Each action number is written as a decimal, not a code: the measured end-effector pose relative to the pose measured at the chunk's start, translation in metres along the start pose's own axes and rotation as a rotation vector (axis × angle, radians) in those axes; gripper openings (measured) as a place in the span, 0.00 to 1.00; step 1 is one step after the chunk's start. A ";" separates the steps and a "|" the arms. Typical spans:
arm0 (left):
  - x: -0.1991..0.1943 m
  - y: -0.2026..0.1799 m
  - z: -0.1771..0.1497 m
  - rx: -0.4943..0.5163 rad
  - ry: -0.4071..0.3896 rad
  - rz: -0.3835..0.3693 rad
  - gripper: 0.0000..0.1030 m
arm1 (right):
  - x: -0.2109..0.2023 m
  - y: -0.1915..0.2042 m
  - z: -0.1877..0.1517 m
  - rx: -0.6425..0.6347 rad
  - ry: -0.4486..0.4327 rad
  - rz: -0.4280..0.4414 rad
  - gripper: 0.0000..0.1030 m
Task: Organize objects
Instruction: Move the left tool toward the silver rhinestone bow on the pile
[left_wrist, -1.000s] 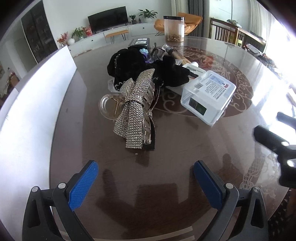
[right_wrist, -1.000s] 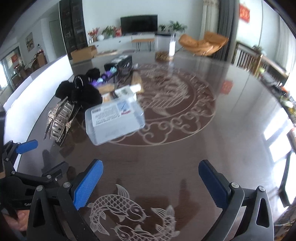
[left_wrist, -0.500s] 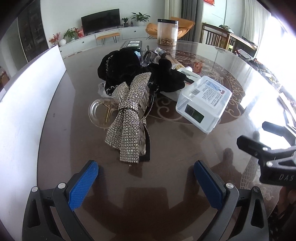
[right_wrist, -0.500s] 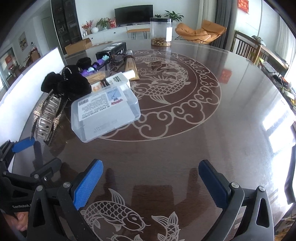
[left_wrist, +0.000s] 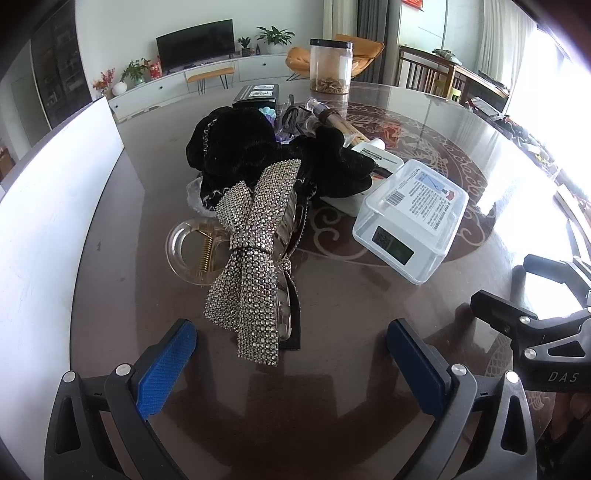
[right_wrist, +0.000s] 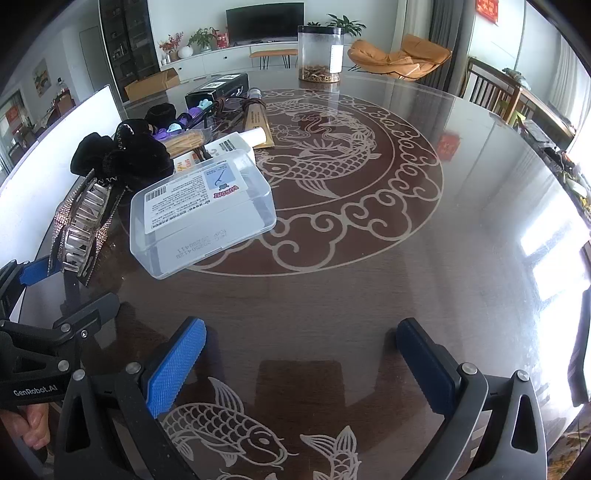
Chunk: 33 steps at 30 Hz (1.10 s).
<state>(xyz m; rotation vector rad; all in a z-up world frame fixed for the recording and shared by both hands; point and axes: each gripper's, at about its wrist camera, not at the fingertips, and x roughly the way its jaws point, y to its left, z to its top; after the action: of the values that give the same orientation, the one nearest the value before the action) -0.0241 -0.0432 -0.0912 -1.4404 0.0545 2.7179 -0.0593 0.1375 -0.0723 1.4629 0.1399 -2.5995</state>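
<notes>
Left gripper (left_wrist: 290, 354) and right gripper (right_wrist: 301, 352) hovered over the table (right_wrist: 369, 280), fingers spread wide and empty. Beyond lay a rhinestone bow hair claw (left_wrist: 255, 240), then a clear plastic box (right_wrist: 199, 210), toward the left edge.

Bow hair clip (left_wrist: 255, 258) on surface (left_wrist: 332, 398), nearest item, left of lidded box (left_wrist: 410, 218). Velvet scrunchies (left_wrist: 258, 151) behind clip; carton (left_wrist: 256, 96) and tube (left_wrist: 338, 123) farther back. Jar (left_wrist: 330, 66) at far edge.

Wall television (right_wrist: 265, 21), orange chair (right_wrist: 399, 55), bright windows
</notes>
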 end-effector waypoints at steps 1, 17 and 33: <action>0.000 0.000 0.000 0.000 -0.001 0.000 1.00 | 0.000 0.000 0.000 0.000 0.000 0.000 1.00; 0.000 0.001 -0.001 0.000 -0.006 0.000 1.00 | 0.000 0.000 -0.001 0.000 -0.002 -0.001 1.00; -0.002 0.003 -0.004 0.008 0.000 -0.008 1.00 | 0.000 0.001 -0.002 -0.001 -0.003 -0.001 1.00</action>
<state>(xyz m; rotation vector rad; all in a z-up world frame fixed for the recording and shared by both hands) -0.0197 -0.0466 -0.0917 -1.4349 0.0594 2.7087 -0.0576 0.1368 -0.0734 1.4595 0.1414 -2.6022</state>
